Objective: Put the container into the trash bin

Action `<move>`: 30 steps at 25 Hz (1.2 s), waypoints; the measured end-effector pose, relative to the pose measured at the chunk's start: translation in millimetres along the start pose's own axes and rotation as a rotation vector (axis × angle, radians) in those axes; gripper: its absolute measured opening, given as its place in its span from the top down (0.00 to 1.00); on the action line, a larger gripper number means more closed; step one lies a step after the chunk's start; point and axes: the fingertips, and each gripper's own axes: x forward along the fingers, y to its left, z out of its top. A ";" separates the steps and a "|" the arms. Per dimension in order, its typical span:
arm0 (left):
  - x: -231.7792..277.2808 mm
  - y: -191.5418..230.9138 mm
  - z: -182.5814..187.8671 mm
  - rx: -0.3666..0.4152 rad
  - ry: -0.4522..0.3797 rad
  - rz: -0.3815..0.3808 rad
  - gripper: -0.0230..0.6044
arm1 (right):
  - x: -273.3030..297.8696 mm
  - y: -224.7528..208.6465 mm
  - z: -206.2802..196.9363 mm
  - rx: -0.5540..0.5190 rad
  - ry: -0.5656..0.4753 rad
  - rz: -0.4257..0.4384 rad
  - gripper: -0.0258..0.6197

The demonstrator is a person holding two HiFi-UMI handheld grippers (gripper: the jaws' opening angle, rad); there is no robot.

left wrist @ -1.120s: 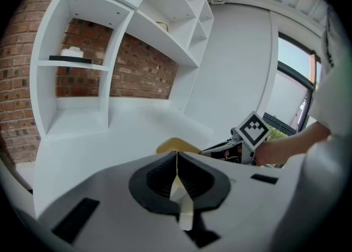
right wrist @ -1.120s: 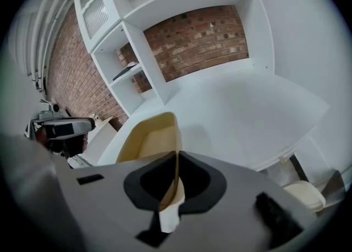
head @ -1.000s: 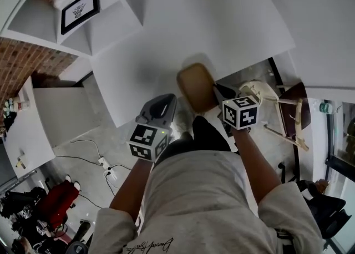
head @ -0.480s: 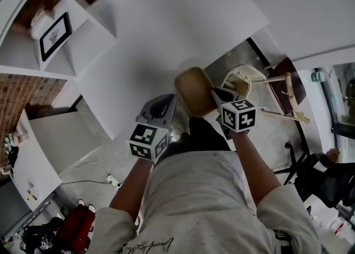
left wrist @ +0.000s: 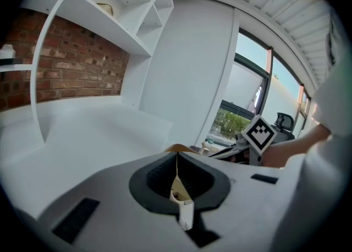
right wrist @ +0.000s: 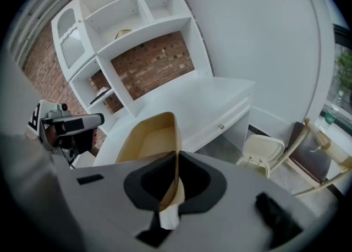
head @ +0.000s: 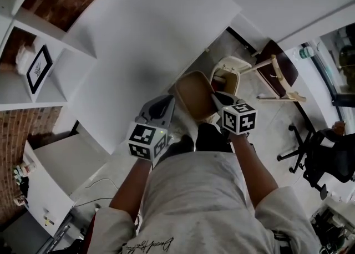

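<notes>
A tan paper container [head: 194,95] hangs in the air in front of the person, held from both sides. My left gripper [head: 169,110] is shut on the thin left wall; in the left gripper view that tan edge [left wrist: 177,163] runs between the closed jaws. My right gripper [head: 218,98] is shut on the right wall, and the right gripper view looks into the open container [right wrist: 148,138]. A cream trash bin [head: 227,75] with its lid up stands on the floor just beyond the container's far right corner, the same trash bin [right wrist: 264,149] showing low at the right.
A large white desk [head: 150,31] fills the upper left. White shelves with a framed picture [head: 37,70] stand against a brick wall. A wooden chair [head: 277,75] sits beyond the bin, and a black office chair [head: 324,161] is at the far right.
Both grippers have swung right with the container between them. The desk has slid up and left in view, and the trash bin now lies right by the container.
</notes>
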 end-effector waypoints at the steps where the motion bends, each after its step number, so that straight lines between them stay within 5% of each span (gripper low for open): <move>1: 4.7 -4.4 0.8 0.006 0.006 -0.011 0.93 | -4.7 -6.7 -1.2 0.014 -0.006 -0.010 0.90; 13: 69.1 -67.0 8.7 0.042 0.058 -0.089 0.93 | -54.8 -94.1 -11.1 0.111 -0.044 -0.075 0.90; 30: 137.2 -131.2 36.3 0.035 0.044 -0.009 0.93 | -88.7 -191.2 3.0 0.088 -0.023 -0.021 0.90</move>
